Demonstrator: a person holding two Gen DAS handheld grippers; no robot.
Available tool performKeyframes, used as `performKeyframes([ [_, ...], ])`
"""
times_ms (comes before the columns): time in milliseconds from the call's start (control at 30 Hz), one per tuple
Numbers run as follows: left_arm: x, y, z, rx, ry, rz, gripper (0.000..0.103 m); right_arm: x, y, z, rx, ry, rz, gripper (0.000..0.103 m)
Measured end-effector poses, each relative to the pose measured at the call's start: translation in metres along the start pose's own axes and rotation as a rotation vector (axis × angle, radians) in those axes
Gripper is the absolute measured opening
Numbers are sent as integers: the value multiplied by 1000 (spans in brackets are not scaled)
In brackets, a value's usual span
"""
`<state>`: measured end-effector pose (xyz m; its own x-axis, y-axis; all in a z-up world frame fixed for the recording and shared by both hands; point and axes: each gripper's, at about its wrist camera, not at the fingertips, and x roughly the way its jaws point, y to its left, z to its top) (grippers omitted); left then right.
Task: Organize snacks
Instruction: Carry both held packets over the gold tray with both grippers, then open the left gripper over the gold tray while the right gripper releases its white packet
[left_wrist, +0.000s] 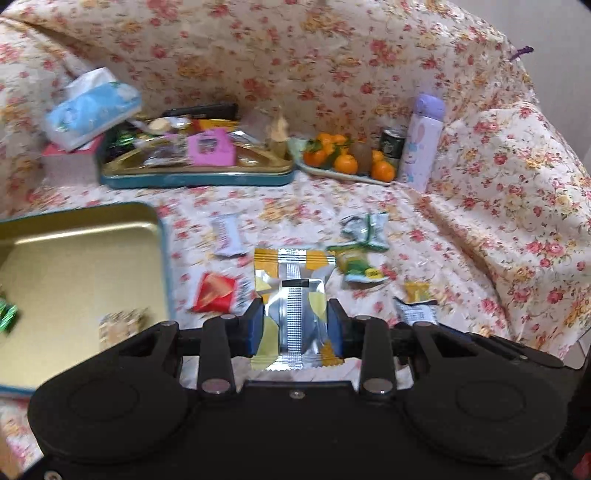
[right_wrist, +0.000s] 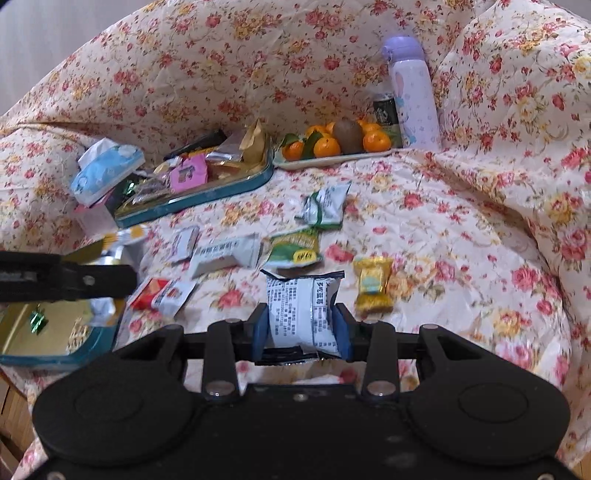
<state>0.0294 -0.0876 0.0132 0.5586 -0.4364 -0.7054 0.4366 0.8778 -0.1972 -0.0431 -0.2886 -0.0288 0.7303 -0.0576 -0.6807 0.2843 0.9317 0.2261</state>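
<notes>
**Both tools pinching snack packets over the flowered sofa**

We see the left tool (left_wrist: 295, 317) pressed onto a yellow-and-silver packet (left_wrist: 295, 295), its blue pads (left_wrist: 256, 325) squeezing the wrapper from both sides. The packet stands between the fingers, just right of the empty gold tin (left_wrist: 74, 258), whose blue rim sits at the left of the sofa seat. A small green candy (left_wrist: 7, 317) lies inside that tin near its left edge.

The right tool (right_wrist: 303, 325) pinches a white packet with black print (right_wrist: 301, 310), held the same way between its blue pads. Just beside it on the right lies a yellow wrapped candy (right_wrist: 373, 288). In the right wrist view, the other tool reaches in from the left above the tin.

Loose on the floral cover (left_wrist: 480, 221) we count a red packet (left_wrist: 216, 293), a small white packet (left_wrist: 229, 236), a green-and-yellow packet (left_wrist: 356, 264) and a white-and-green packet (left_wrist: 367, 230).

Further back, a second tin (left_wrist: 195, 177) holds mixed snacks, with a tissue pack (left_wrist: 92, 109) at its left. To its right, a tray of oranges (left_wrist: 347, 162) sits near a dark can (left_wrist: 393, 142) and an upright lilac bottle (left_wrist: 423, 140).
</notes>
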Motion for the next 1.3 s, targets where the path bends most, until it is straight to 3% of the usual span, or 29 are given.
performKeyframes([
  [400, -52, 94, -32, -164, -37, 201, 44, -33, 52, -37, -71, 60, 73, 39],
  [800, -64, 202, -28, -360, -62, 446, 44, -40, 127, -38, -205, 70, 224, 39],
  [1033, -58, 238, -23, -413, -54, 496, 44, -24, 187, -16, -311, 20, 310, 40],
  [1300, -45, 244, -26, -412, -27, 497, 44, -2, 243, -1, -368, 9, 369, 40],
])
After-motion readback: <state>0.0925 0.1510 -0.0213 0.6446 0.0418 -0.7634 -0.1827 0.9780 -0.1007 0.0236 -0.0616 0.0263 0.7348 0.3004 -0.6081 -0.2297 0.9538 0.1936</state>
